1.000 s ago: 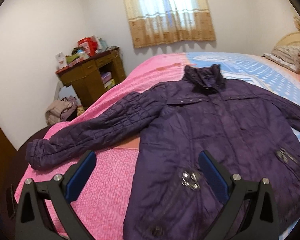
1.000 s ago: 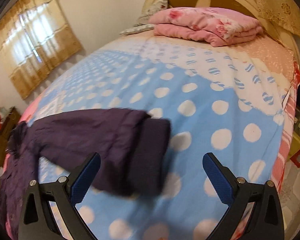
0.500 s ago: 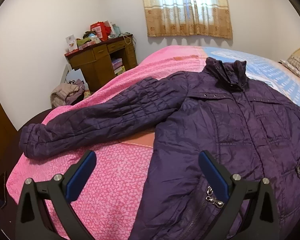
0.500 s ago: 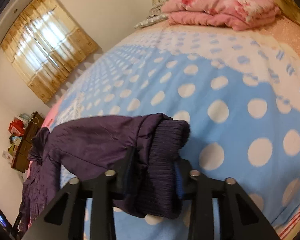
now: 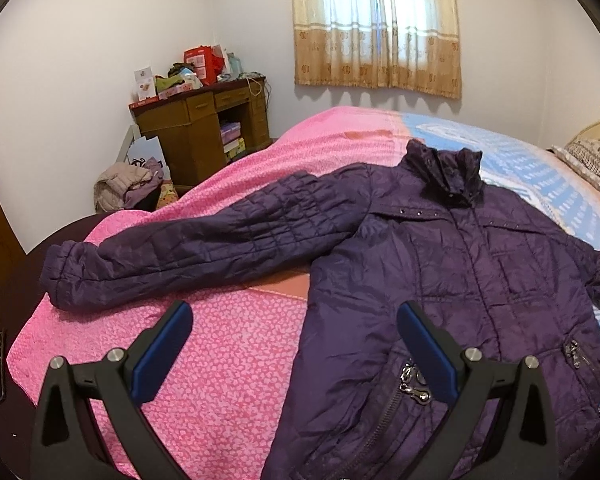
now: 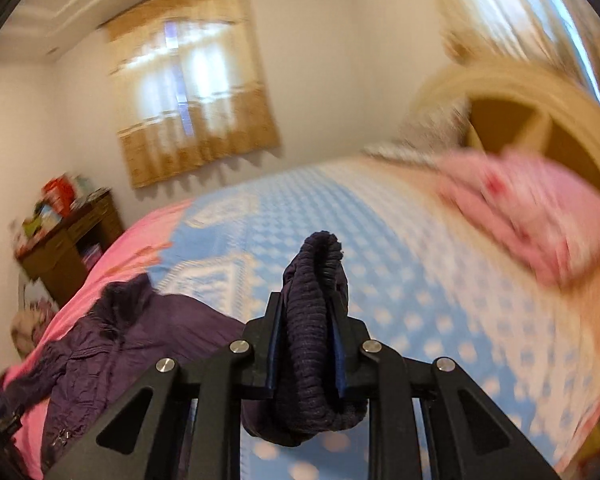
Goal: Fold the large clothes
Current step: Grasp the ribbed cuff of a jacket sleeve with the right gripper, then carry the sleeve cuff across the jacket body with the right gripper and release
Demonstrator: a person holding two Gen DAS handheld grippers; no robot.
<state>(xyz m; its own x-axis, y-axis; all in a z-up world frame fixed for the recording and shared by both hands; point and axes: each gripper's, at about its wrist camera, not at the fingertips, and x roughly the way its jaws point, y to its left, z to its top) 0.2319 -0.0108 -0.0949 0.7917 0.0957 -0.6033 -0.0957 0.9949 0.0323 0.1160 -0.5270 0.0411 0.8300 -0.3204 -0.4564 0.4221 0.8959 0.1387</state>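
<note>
Two sets of jaws stand in opposite states. The right gripper [image 6: 305, 344] is clamped tight on the ribbed cuff [image 6: 314, 320] of one sleeve, the knit bunched between the blue pads and lifted clear of the bed [image 6: 400, 264]; that view is smeared with motion blur. The left gripper [image 5: 294, 344] hangs with its jaws spread wide and nothing in them, above the lower front of the purple jacket [image 5: 440, 272]. The jacket lies face up across the pink and blue bedcover, zipped, its other sleeve [image 5: 204, 248] stretched flat toward the bed's edge.

My worry is the grip: only the thick cuff is pinched, so a fast swing could pull the slick quilted sleeve crooked or drag the whole body out of square. With nothing pinning the body, the fold line may wander.
</note>
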